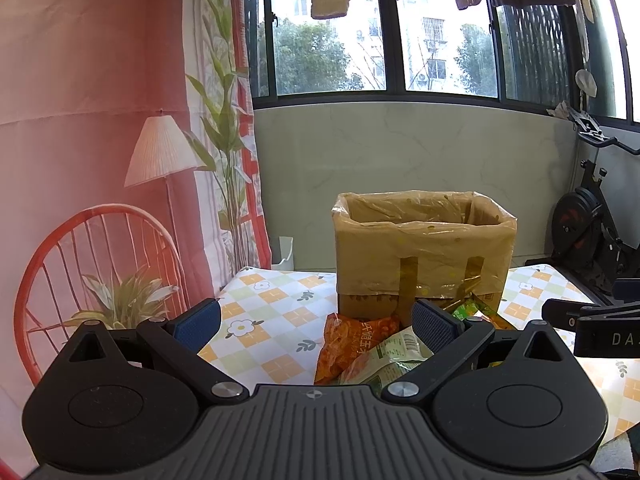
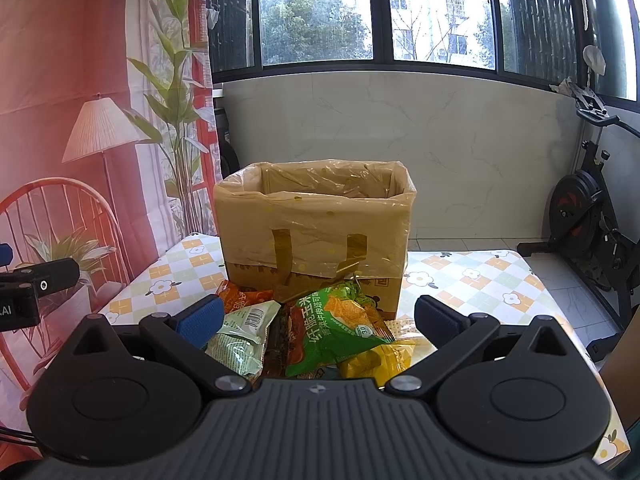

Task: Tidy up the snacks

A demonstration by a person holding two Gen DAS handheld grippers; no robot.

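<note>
A cardboard box (image 1: 420, 248) (image 2: 316, 236) lined with a clear plastic bag stands on the checked tablecloth. Snack packets lie piled in front of it: an orange packet (image 1: 344, 344) (image 2: 236, 294), a pale green packet (image 1: 384, 360) (image 2: 244, 336), a bright green chips bag (image 2: 340, 328) and a yellow packet (image 2: 376, 358). My left gripper (image 1: 316, 320) hovers open over the left side of the pile, nothing between its blue pads. My right gripper (image 2: 320, 316) is open too, straddling the pile just short of the box. Each gripper shows at the edge of the other's view.
The table (image 1: 272, 312) has a flower-and-check cloth and ends close behind the box. A printed pink backdrop (image 1: 100, 160) hangs on the left. An exercise bike (image 2: 592, 220) stands at the right on the floor. Windows and hanging laundry are behind.
</note>
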